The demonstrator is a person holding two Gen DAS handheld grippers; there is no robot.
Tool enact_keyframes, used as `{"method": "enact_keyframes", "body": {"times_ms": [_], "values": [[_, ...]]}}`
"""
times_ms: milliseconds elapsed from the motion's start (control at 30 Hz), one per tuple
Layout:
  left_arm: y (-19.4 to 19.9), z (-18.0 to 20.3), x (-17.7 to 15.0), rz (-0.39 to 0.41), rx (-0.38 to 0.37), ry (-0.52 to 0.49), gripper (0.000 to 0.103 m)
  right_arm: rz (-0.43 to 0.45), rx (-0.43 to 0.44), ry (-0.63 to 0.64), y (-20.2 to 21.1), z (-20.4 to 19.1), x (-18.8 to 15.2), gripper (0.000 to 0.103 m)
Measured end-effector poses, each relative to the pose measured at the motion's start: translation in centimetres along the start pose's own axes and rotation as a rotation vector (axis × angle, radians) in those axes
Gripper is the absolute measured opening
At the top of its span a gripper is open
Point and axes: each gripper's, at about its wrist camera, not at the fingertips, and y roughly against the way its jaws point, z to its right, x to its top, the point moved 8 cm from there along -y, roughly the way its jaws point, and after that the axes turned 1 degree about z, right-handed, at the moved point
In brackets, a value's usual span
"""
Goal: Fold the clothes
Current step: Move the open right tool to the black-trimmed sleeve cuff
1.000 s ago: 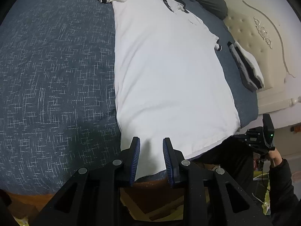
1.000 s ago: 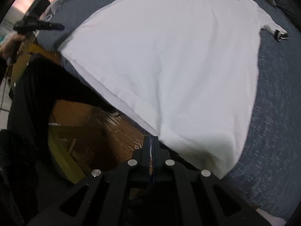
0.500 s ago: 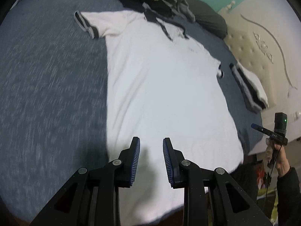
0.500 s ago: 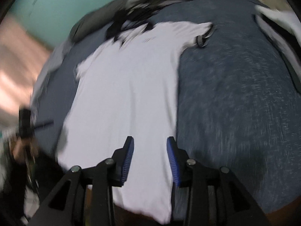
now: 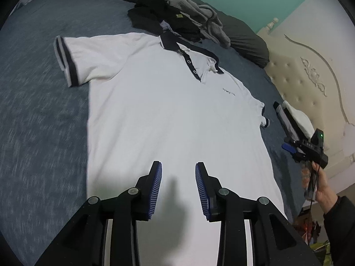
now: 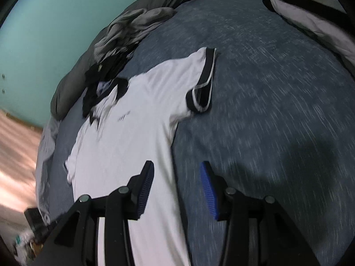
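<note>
A white polo shirt [image 5: 168, 115] with dark collar and sleeve trim lies spread flat, front up, on the blue-grey bedspread [image 5: 37, 115]. My left gripper [image 5: 178, 188] hovers open above the shirt's lower middle, nothing between its blue pads. In the right wrist view the same shirt [image 6: 133, 133] runs away toward the collar, its right sleeve [image 6: 199, 88] turned out. My right gripper [image 6: 176, 188] is open over the shirt's right side edge, one finger above cloth, the other above bedspread. From the left wrist view, the right gripper [image 5: 306, 148] shows in a hand at the far right.
A heap of dark and grey clothes [image 5: 184, 24] lies beyond the collar, with a dark bolster [image 5: 241, 37] behind it. Folded white and black garments [image 5: 292, 119] sit near the cream headboard [image 5: 310, 75]. A teal wall [image 6: 55, 22] stands behind the bed.
Both grippers rose from the shirt's hem at the bed edge and moved forward over the shirt. The right gripper went from shut to open. The left stayed open.
</note>
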Motion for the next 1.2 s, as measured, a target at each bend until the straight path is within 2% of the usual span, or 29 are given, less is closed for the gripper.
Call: {"method": "enact_keyframes", "body": {"times_ms": [33, 67, 333, 433, 467, 533, 633, 867, 1033, 1200], "values": [[-0.6, 0.1, 0.4, 0.004, -0.005, 0.003, 0.035, 0.008, 0.005, -0.019, -0.6, 0.3, 0.7, 0.057], [-1.2, 0.1, 0.8, 0.008, -0.007, 0.005, 0.036, 0.014, 0.011, -0.039, -1.3, 0.6, 1.3, 0.057], [-4.5, -1.1, 0.7, 0.001, 0.016, -0.002, 0.036, 0.044, 0.035, -0.173, -5.7, 2.6, 4.6, 0.057], [-5.2, -1.7, 0.4, -0.008, 0.011, 0.013, 0.036, 0.063, 0.025, -0.174, -6.2, 3.0, 5.2, 0.057], [-5.4, -1.7, 0.3, -0.011, 0.012, 0.011, 0.036, 0.069, 0.021, -0.171, -6.4, 3.2, 5.3, 0.054], [-5.6, -1.8, 0.2, -0.013, 0.016, 0.004, 0.036, 0.081, 0.012, -0.165, -6.6, 3.4, 5.6, 0.023], [-5.9, -1.6, 0.3, -0.015, 0.006, -0.001, 0.036, 0.1, 0.0, -0.155, -7.1, 3.7, 6.1, 0.008], [-5.9, -1.5, 0.4, -0.008, 0.012, -0.015, 0.036, 0.171, -0.046, -0.14, -6.1, 5.2, 8.0, 0.004], [-5.9, -1.3, 0.4, -0.007, 0.009, -0.017, 0.036, 0.157, -0.092, -0.102, -6.8, 5.5, 9.3, 0.002], [-6.1, -1.4, 0.4, -0.01, 0.014, -0.015, 0.036, 0.133, -0.052, -0.092, -6.4, 4.5, 7.7, 0.006]]}}
